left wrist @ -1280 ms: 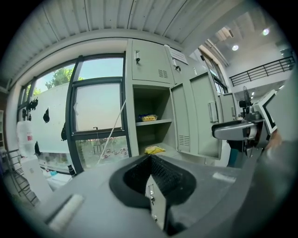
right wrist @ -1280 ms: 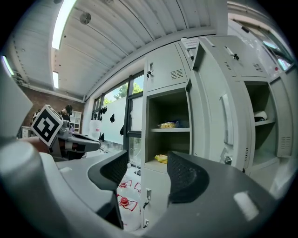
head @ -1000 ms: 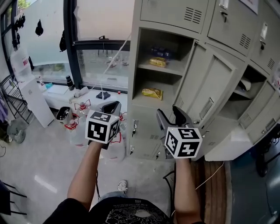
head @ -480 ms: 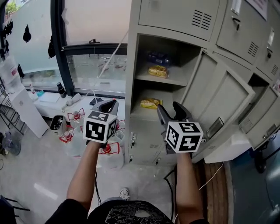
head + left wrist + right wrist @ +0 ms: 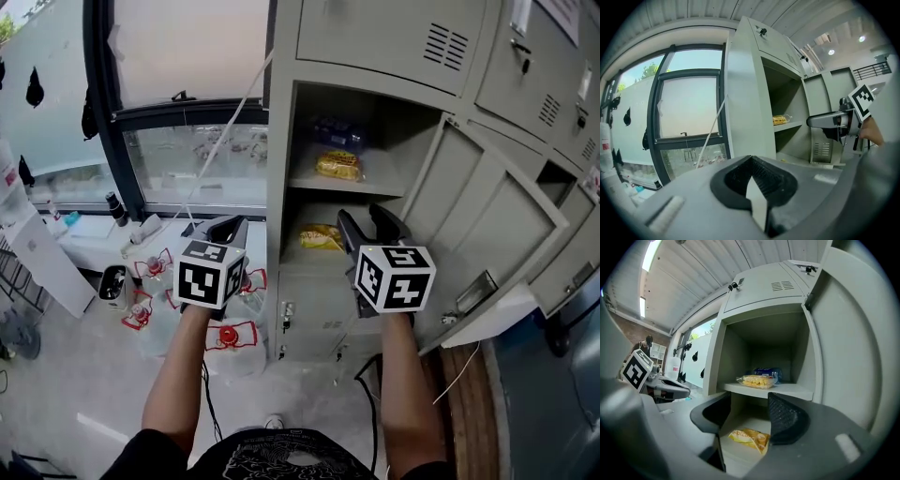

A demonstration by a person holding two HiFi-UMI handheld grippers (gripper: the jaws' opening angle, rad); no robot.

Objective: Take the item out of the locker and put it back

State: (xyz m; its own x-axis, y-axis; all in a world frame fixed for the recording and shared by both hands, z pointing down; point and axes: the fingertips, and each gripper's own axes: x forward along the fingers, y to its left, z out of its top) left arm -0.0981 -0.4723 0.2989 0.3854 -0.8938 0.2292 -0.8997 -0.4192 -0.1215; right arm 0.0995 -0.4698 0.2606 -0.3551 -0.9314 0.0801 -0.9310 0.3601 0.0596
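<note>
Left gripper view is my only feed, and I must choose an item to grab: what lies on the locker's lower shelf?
Observer: A yellow snack packet lies flat on the lower shelf; nothing else shows there.
Operator: Is anything behind the yellow pack on the upper shelf?
Observer: Yes, a dark blue package sits behind that clear pack of yellow snacks.
Operator: Is the right gripper ready to reach in?
Observer: The right gripper is open, its jaws apart with nothing between them, and it points at the lower shelf.
</note>
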